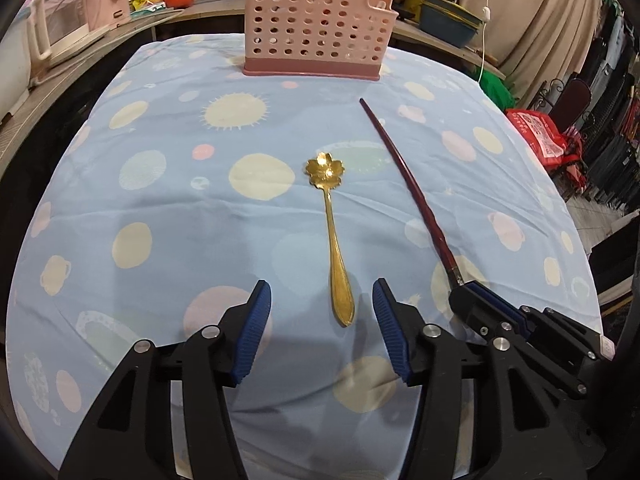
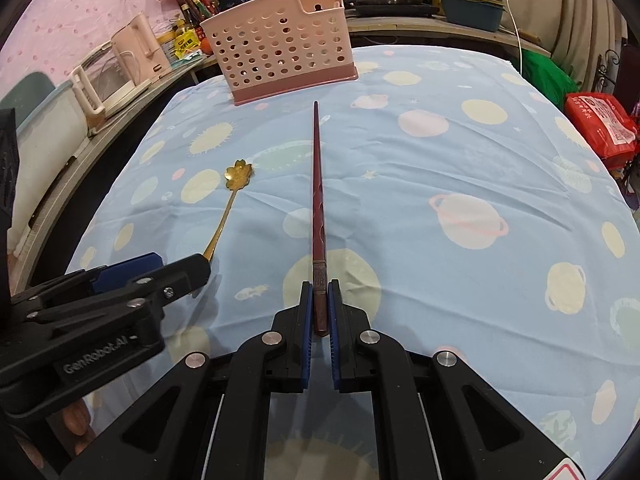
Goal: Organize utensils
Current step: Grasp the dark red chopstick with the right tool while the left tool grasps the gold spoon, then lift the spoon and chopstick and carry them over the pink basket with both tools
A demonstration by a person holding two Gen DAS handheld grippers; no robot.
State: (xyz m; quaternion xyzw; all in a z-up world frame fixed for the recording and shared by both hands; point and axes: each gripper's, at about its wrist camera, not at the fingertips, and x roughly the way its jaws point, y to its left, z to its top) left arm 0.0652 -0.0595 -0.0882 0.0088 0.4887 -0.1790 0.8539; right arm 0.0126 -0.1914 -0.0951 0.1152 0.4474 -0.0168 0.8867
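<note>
- Now our right hand-held gripper (image 2: 319, 304) pinches the chopstick (image 2: 317, 208); lift it level toward the basket (image 2: 280, 52).
- Our left hand-held gripper (image 1: 320, 300) gapes around the spoon (image 1: 334, 240); close squarely on its handle.

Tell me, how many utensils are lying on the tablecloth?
2: a gold spoon between the open left gripper's fingers, and a dark red chopstick clamped in the right gripper. The pink holder may hide more.
</note>
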